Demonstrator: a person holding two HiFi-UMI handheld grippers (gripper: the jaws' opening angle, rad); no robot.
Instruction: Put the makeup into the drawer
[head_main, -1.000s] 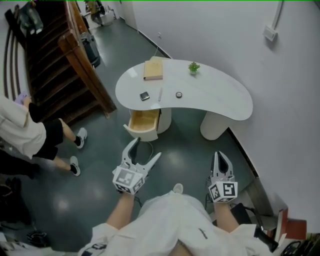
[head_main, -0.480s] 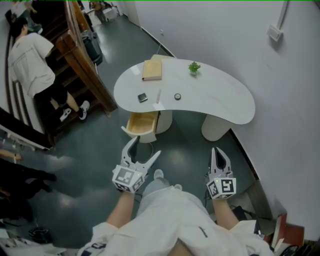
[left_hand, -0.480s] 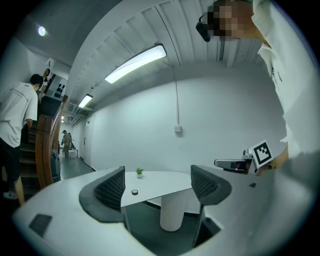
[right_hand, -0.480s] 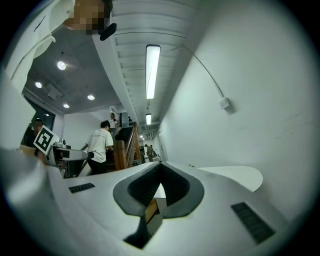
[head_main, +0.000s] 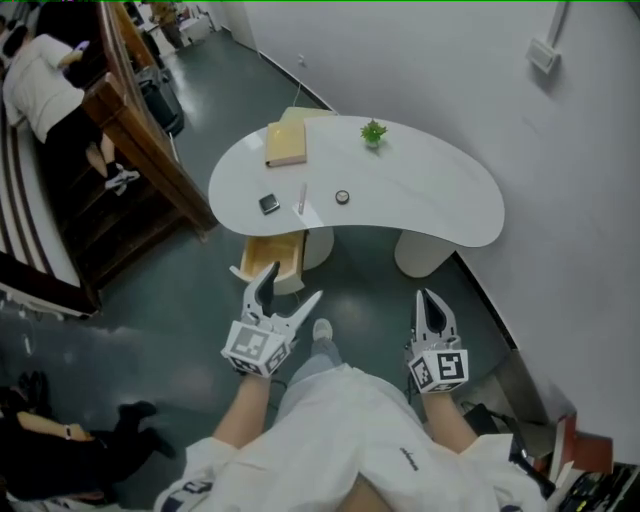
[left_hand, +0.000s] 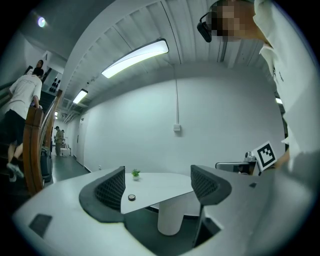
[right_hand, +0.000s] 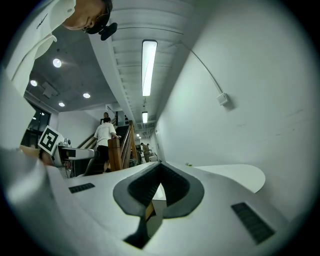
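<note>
A white curved table (head_main: 420, 195) stands ahead of me in the head view. On it lie a small black compact (head_main: 269, 203), a thin white stick (head_main: 301, 197) and a small round pot (head_main: 342, 197). A wooden drawer (head_main: 270, 262) hangs open under the table's left end. My left gripper (head_main: 293, 283) is open and empty, just short of the drawer. My right gripper (head_main: 428, 296) is shut and empty, over the floor in front of the table. In the left gripper view the round pot (left_hand: 131, 197) shows between the spread jaws of that gripper (left_hand: 157, 187).
A tan book (head_main: 286, 144) and a small green plant (head_main: 373, 132) sit at the table's back. A wooden staircase (head_main: 130, 150) rises at the left with a person (head_main: 50, 85) on it. The white wall (head_main: 560, 220) runs close along the right. Another person (head_main: 60, 440) is at the lower left.
I have come closer to the table, which now sits further left in view. The person at the left has climbed up the stairs. Both grippers keep their states.
</note>
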